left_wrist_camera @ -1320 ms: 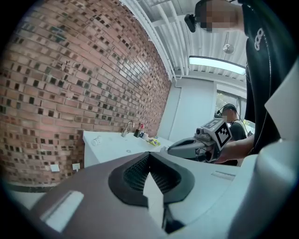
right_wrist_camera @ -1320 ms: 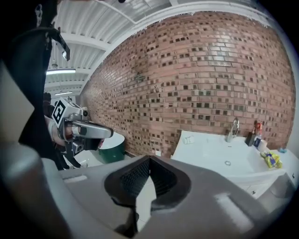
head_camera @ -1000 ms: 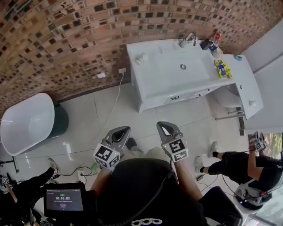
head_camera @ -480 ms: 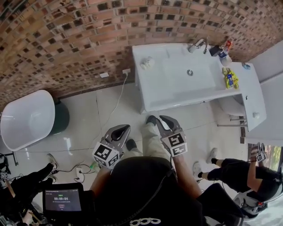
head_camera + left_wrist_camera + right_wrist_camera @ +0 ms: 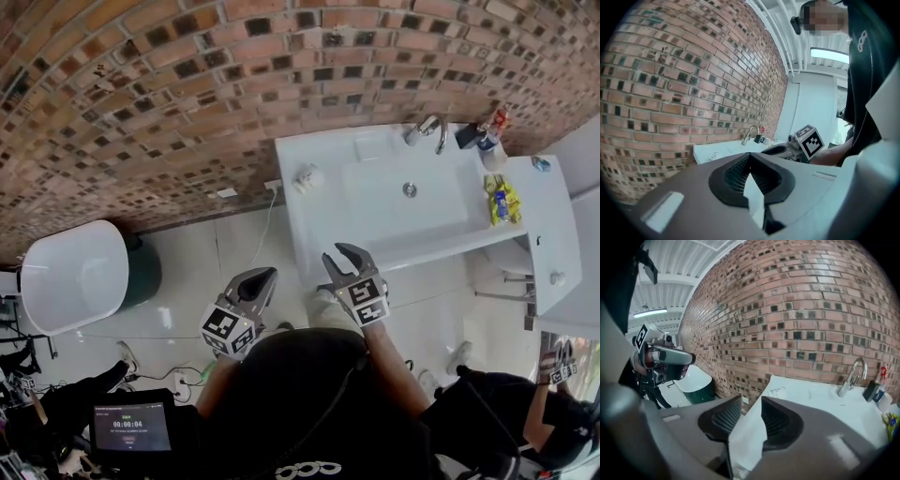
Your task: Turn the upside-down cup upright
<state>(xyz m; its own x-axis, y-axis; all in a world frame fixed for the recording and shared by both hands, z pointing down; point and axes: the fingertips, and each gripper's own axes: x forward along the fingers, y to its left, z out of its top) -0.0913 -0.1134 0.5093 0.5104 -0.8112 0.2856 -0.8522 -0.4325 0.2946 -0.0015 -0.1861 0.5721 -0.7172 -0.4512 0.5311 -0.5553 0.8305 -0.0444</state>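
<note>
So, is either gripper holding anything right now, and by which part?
Nothing is held. The left gripper is shut on nothing. The right gripper is opening its jaws, empty, with only the white washbasin counter showing beyond the gap.

I see a white sink counter (image 5: pixel 319 202). Going from its basin (image 5: pixel 410 190): faucet (image 5: pixel 431 129) at 12, small clear cup (image 5: pixel 307 176) at 9 on the left deck, yellow packet (image 5: pixel 502 200) at 3, bottles (image 5: pixel 487 131) at 1, tiny blue item (image 5: pixel 541 164) at 2.

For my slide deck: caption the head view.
Person faces a white sink counter by a brick wall; left gripper shut, right gripper with jaws opening, both empty.
</note>
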